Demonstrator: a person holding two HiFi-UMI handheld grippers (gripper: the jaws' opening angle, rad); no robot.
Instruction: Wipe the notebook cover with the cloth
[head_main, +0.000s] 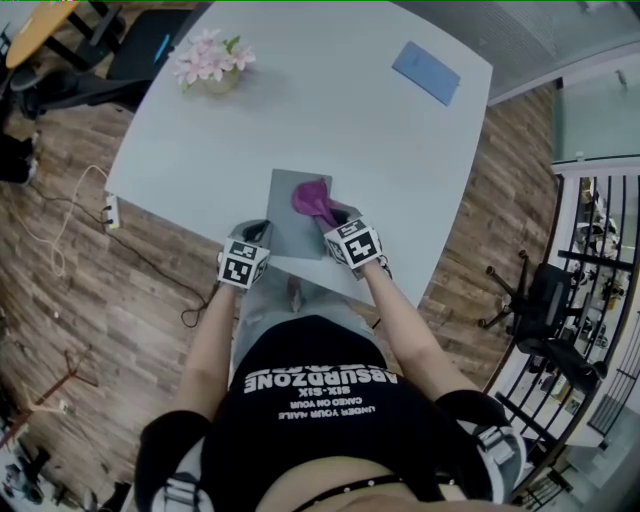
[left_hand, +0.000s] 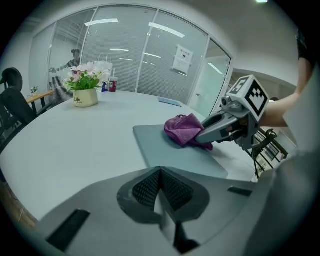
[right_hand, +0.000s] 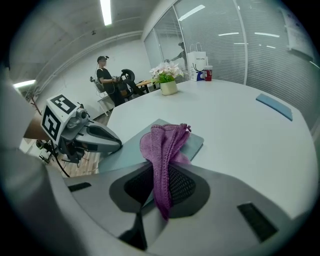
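Note:
A grey notebook (head_main: 293, 222) lies flat near the table's front edge. A purple cloth (head_main: 313, 200) rests bunched on its far right part. My right gripper (head_main: 332, 216) is shut on the cloth; in the right gripper view the cloth (right_hand: 162, 150) hangs pinched between the pads over the notebook (right_hand: 145, 147). My left gripper (head_main: 258, 233) sits at the notebook's near left edge, shut with nothing in it. In the left gripper view its jaws (left_hand: 161, 175) meet, with the notebook (left_hand: 175, 150), the cloth (left_hand: 184, 130) and the right gripper (left_hand: 202, 136) ahead.
A pot of pink flowers (head_main: 212, 65) stands at the table's far left, and a flat blue item (head_main: 427, 72) lies at the far right. The grey table (head_main: 330, 110) ends just behind the notebook. An office chair (head_main: 545, 300) stands right; a person (right_hand: 106, 80) stands far off.

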